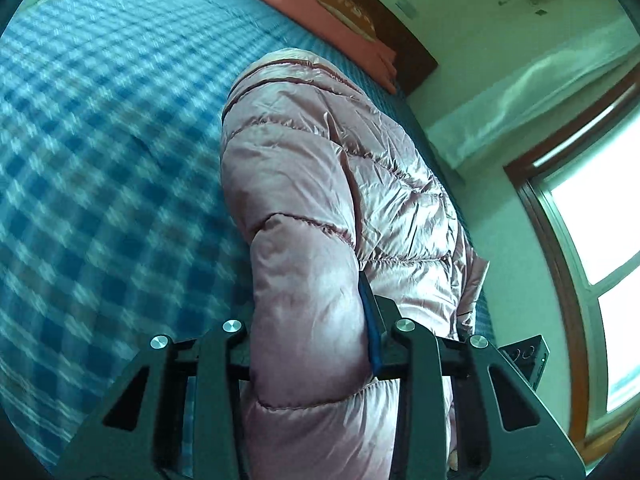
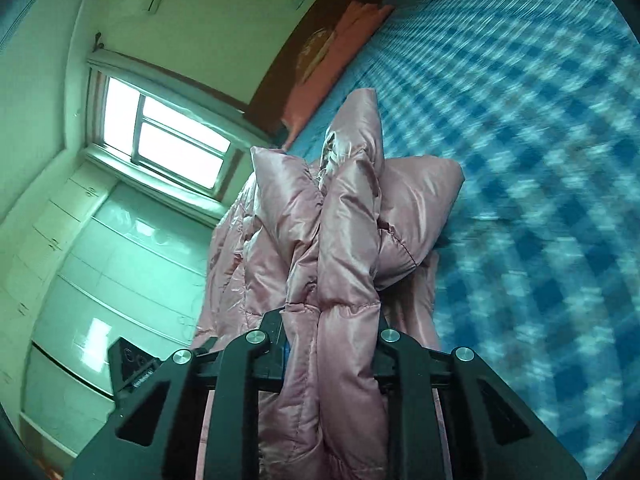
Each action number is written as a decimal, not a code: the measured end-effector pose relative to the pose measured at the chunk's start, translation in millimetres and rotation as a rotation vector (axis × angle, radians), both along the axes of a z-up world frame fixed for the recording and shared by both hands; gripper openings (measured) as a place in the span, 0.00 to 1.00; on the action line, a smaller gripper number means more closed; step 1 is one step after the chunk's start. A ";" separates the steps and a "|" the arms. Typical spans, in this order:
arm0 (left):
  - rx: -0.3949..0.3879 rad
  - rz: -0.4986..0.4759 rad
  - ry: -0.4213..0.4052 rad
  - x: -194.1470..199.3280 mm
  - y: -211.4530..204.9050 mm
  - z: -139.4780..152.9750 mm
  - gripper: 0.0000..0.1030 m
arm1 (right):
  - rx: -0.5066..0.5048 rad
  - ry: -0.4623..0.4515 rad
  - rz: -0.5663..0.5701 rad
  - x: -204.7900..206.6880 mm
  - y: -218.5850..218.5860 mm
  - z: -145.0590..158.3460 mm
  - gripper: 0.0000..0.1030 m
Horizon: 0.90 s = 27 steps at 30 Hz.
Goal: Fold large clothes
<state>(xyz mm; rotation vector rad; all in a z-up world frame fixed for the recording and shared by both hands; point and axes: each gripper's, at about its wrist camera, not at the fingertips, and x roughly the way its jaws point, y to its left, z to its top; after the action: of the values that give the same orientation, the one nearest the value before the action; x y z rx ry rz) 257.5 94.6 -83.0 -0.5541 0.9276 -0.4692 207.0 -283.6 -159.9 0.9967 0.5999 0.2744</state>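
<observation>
A pink quilted puffer jacket [image 1: 320, 184] hangs lifted over a bed with a blue checked sheet [image 1: 100, 160]. My left gripper [image 1: 308, 320] is shut on a thick padded fold of the jacket; its left finger is hidden behind the fabric. In the right wrist view my right gripper [image 2: 330, 320] is shut on a bunched fold of the same jacket [image 2: 340, 220], which sticks up past the fingers and drapes down to the left. Both views are motion-blurred over the sheet [image 2: 540, 200].
A salmon-pink pillow [image 1: 320, 12] lies against a dark wooden headboard [image 1: 400, 32] at the head of the bed. A window [image 2: 168, 136] and white wardrobe doors [image 2: 100, 280] line the wall beside the bed. The other gripper's black body [image 1: 524, 356] shows at the edge.
</observation>
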 end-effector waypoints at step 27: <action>-0.025 0.039 0.083 85.9 76.4 -53.7 0.75 | -0.140 0.127 0.034 115.6 24.3 7.0 0.73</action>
<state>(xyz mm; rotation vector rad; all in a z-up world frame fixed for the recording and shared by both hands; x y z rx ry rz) 343.4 170.9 -136.7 -0.6167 0.9897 -0.4256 322.6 -259.3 -152.9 0.8736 0.7422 0.1970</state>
